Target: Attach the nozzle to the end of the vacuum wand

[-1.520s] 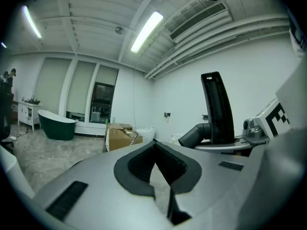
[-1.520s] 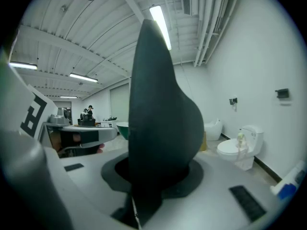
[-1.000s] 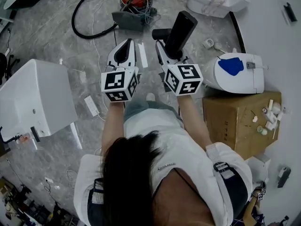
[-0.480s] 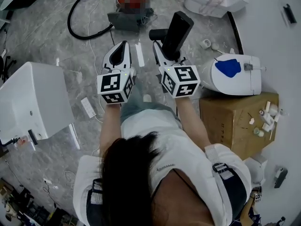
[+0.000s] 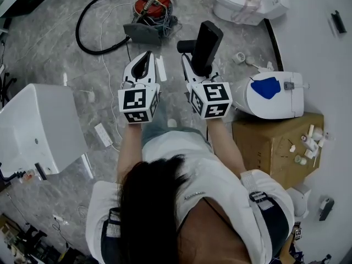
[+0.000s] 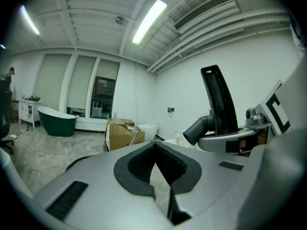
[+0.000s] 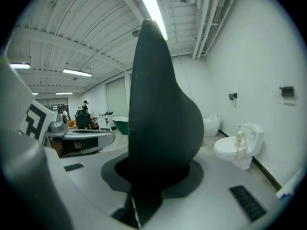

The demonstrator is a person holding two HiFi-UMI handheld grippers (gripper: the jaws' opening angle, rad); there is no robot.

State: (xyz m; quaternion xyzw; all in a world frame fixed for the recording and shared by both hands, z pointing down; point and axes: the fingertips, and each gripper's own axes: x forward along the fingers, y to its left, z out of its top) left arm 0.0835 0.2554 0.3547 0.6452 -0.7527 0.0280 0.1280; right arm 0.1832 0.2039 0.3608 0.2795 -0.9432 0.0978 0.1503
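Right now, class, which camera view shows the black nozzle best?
The head view: the whole nozzle shows, held in the right gripper. The left gripper view shows it side-on, base hidden; the right gripper view, only a close dark mass.
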